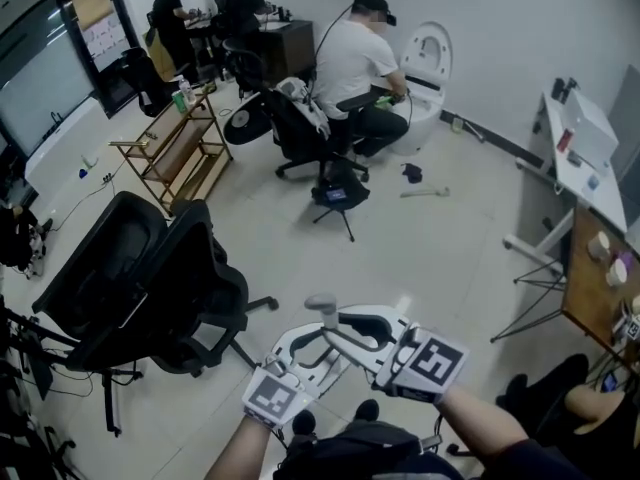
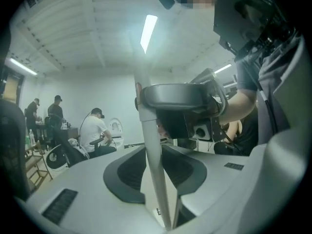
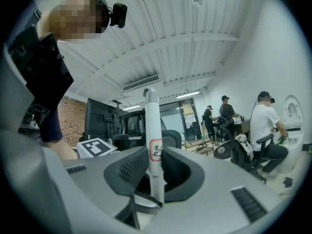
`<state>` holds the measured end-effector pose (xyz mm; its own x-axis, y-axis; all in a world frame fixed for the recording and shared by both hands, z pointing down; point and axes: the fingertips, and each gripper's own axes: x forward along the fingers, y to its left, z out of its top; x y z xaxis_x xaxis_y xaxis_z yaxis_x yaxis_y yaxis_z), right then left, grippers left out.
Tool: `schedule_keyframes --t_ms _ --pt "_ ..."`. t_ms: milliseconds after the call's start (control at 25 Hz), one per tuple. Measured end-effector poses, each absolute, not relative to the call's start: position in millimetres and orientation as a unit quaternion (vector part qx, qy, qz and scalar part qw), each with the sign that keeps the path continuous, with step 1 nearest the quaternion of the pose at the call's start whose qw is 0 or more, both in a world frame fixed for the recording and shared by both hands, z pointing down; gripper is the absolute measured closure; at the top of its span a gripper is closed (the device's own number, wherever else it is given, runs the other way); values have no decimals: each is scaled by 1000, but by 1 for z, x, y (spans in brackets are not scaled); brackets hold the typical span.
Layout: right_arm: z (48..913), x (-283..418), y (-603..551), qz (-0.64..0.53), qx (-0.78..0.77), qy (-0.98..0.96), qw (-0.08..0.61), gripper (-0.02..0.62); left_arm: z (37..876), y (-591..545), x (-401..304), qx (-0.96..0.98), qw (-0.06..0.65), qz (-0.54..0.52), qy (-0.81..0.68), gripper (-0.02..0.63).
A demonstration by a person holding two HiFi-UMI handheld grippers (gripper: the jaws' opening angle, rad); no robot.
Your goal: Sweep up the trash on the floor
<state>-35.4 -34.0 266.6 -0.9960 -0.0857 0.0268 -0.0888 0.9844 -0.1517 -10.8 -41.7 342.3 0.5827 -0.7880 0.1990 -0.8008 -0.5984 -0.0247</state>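
Both grippers meet low in the head view on one pale broom handle point(image 1: 322, 306), whose rounded top sticks up between them. My left gripper point(image 1: 312, 350) is shut on it; in the left gripper view the handle point(image 2: 150, 145) stands slanted between the pads of the left gripper point(image 2: 157, 172). My right gripper point(image 1: 358, 330) is shut on the same handle a little higher. In the right gripper view the handle point(image 3: 153, 130), with a small red-edged label, rises between the right gripper's point(image 3: 155, 168) pads. The broom's head is hidden. A dark scrap point(image 1: 412, 173) and a pale stick point(image 1: 425, 192) lie on the floor far ahead.
Two black office chairs point(image 1: 150, 288) stand close at the left. A wooden rack point(image 1: 180, 148) is further back. A seated person point(image 1: 355, 63) works at a white toilet point(image 1: 428, 53), with a small tripod point(image 1: 338, 196) behind. Tables point(image 1: 580, 138) line the right side.
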Motion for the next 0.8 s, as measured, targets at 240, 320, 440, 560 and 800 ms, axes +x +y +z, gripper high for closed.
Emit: schedule_keyframes --t_ms 240,320,440,560,800 --pt "262 -5 -50 72 44 -996 -11 486 340 -62 15 874 53 76 -477 518" --pt "261 1 -51 66 40 -997 -15 485 339 -66 20 871 50 91 -480 518" --pt "262 3 -52 70 25 -997 -21 479 341 -68 20 862 47 118 -491 518" --pt "261 0 -52 96 2 -994 -43 457 350 -69 12 846 49 140 -512 519" --pt "254 -25 -41 60 -45 -997 -38 407 388 -64 -20 820 60 171 -543 520"
